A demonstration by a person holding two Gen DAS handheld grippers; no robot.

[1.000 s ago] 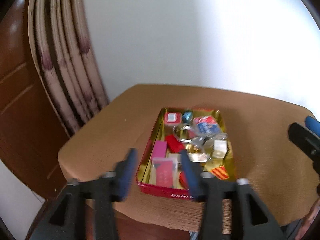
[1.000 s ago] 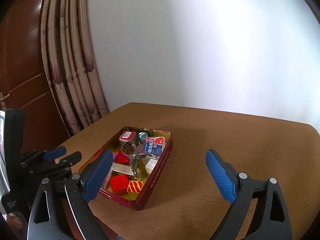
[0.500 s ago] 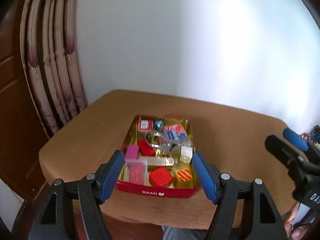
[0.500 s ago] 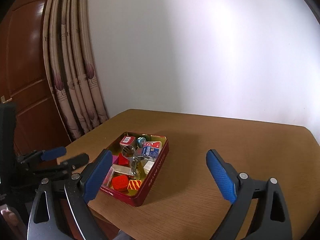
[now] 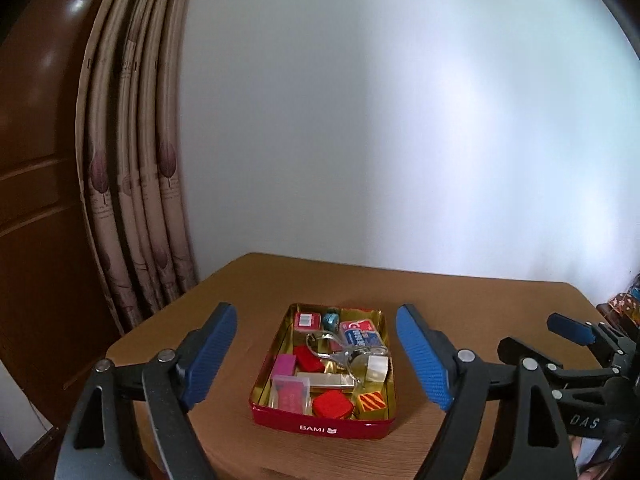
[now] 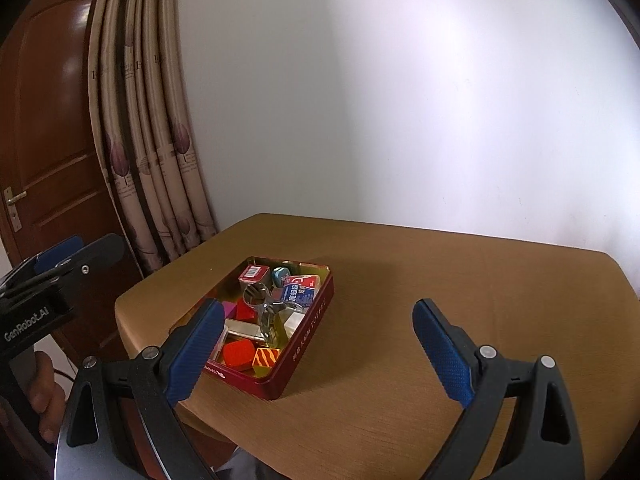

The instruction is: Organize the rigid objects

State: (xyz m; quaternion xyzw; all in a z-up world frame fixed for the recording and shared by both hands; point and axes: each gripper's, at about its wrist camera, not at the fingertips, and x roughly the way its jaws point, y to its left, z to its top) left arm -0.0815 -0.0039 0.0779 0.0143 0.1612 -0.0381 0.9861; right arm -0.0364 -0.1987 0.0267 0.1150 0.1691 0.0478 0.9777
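Red tin (image 5: 320,426) of small objects near the table's (image 6: 440,280) front-left corner.
Left gripper (image 5: 316,354) just opened wide, empty — right gripper (image 6: 316,350) wide, empty.

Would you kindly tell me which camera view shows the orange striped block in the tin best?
The left wrist view: the orange striped block faces the camera unobstructed in the red tin's near right corner. The right wrist view shows it at an angle, beside the tin's near wall.

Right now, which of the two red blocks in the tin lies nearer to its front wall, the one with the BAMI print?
The rounded red block, beside the orange striped cube, lies nearer. The other red block sits further back, next to the pink piece.
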